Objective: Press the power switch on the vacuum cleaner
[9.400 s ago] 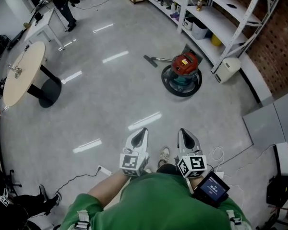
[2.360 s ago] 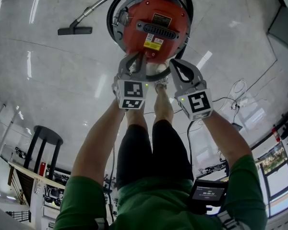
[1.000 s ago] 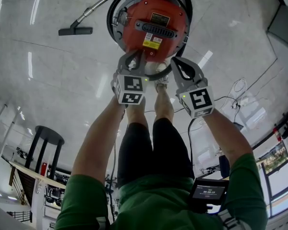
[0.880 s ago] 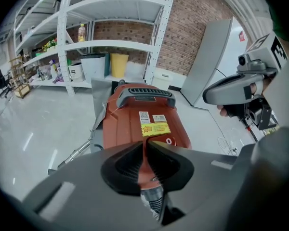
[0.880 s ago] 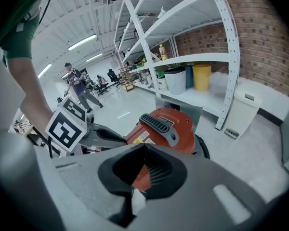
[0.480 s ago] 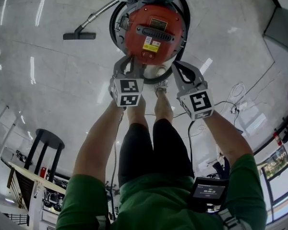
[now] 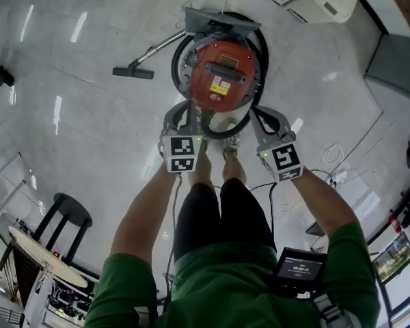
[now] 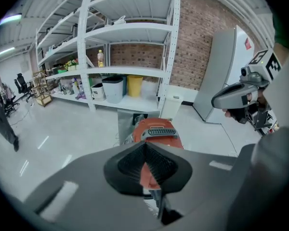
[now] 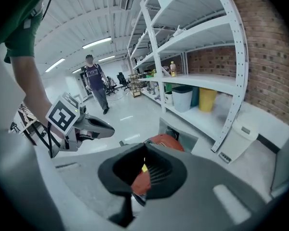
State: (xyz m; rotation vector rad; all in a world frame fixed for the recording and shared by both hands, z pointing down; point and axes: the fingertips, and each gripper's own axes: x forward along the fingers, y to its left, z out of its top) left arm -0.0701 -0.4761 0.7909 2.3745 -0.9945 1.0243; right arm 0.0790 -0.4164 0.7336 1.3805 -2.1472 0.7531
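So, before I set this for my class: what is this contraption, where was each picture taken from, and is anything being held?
There is no robot: a person holds a two-jaw tool in each hand, the left gripper and the right gripper. The top-down picture comes from a camera on the person's head; the other two come from cameras riding on each gripper, looking along its jaws. On the floor stands a red vacuum cleaner with its floor nozzle beside it; white shelves stand behind. Both grippers point at the vacuum cleaner, jaws closed, holding nothing; the red seen between them is the vacuum cleaner beyond.
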